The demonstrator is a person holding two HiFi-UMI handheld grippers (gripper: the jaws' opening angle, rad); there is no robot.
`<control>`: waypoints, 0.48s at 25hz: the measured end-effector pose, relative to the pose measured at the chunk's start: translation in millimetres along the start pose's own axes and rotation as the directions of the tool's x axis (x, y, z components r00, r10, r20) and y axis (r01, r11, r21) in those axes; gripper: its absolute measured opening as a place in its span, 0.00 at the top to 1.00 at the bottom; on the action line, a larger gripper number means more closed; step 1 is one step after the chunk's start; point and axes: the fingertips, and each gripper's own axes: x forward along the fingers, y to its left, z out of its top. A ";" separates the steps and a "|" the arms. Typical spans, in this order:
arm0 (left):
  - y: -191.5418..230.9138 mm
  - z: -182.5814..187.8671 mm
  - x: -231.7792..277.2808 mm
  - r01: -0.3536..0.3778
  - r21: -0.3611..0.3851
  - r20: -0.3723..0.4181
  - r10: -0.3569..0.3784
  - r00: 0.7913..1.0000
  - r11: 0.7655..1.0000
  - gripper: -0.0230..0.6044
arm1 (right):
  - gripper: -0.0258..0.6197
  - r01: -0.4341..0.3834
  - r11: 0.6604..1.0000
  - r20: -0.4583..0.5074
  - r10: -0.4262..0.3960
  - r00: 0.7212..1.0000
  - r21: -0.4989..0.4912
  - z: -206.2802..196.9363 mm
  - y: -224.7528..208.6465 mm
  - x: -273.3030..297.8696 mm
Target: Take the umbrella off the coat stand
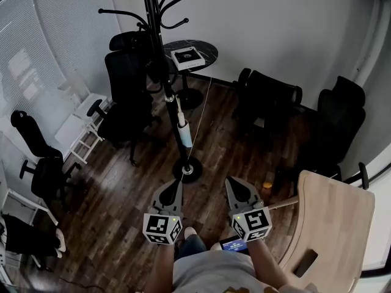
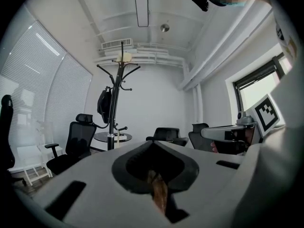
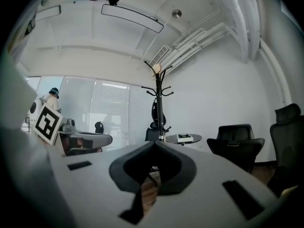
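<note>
Left gripper (image 1: 178, 183) and right gripper (image 1: 231, 182) side by side; fingers (image 2: 85, 172) closed, empty.

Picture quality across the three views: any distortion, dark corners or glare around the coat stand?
Head view: even light, sharp, mild lens bowing, coat stand and umbrella clear. Left gripper view: strong fisheye, black corners, bright blinds, coat stand a dark silhouette. Right gripper view: same fisheye and dark edges, coat stand small.

A small round black table (image 1: 211, 52) carries a white-edged book (image 1: 187, 57), with a black office chair (image 1: 125, 96) beside it, dark armchairs (image 1: 269, 99) along the wall, white steps (image 1: 84, 130) by the blinds (image 1: 36, 54), and a pale wooden tabletop (image 1: 336, 221) nearest.
</note>
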 end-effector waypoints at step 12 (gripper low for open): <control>9.0 -9.6 14.6 -0.022 -0.034 -0.017 0.021 1.000 0.999 0.93 | 0.95 -0.037 0.999 -0.030 0.038 0.999 0.012 -12.6 -9.2 16.7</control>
